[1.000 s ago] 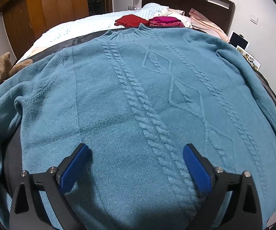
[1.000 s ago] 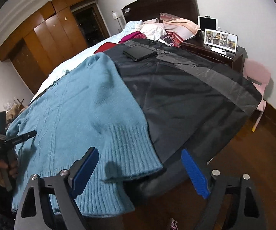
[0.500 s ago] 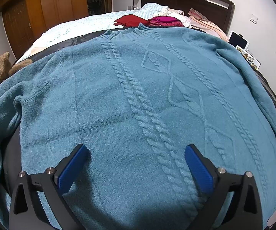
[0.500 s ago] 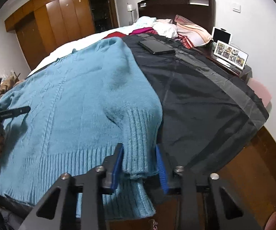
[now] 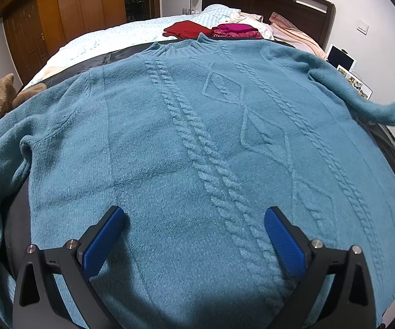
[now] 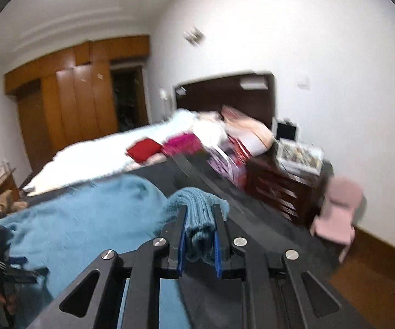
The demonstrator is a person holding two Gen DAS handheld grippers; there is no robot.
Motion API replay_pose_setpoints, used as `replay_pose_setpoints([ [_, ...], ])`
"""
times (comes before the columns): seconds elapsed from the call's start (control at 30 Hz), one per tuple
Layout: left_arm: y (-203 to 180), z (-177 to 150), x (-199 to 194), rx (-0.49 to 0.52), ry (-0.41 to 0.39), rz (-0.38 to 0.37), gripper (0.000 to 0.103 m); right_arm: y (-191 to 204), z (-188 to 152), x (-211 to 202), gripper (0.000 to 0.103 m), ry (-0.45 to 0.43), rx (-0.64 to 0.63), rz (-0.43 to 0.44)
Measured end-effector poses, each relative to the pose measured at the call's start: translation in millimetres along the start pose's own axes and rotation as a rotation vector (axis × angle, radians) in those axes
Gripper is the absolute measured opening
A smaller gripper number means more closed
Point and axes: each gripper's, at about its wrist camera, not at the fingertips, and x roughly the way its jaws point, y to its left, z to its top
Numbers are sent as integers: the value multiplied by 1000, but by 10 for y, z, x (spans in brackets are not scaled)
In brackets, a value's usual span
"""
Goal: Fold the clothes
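Blue sweater (image 5: 197,142) spread face-up on the bed (image 5: 93,44), one sleeve lifted.

The sweater is a thick cable knit covering most of the dark sheet (image 6: 252,219) at the foot of the bed: soft, limp and probably fairly heavy, so it should drape and sag from any single hold, and the fuzzy yarn should grip well, not slip. Ribbed edges such as cuff, hem and collar look like the firmest places to pinch. The right hand-held gripper (image 6: 199,235) is closed narrow on the bunched sleeve cuff (image 6: 197,205), raised off the sheet. The left hand-held gripper (image 5: 194,235) hangs wide and empty over the lower body of the sweater.
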Motion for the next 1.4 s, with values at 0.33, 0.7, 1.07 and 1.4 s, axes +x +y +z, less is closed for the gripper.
replay_pose_setpoints([
  [0.33, 106, -38, -72, -73, -10, -21, 102, 1399, -118, 124, 86, 23, -325, 384],
  [0.7, 192, -39, -140, -146, -20, -110, 102, 945, -380, 375, 95, 169, -63, 390],
  [1.07, -431, -82, -394, 123, -71, -429, 102, 240, -733, 605, 95, 276, 141, 176],
  [1.4, -1097, 98, -203, 320, 86, -508, 100, 89, -1017, 849, 95, 302, 259, 209],
])
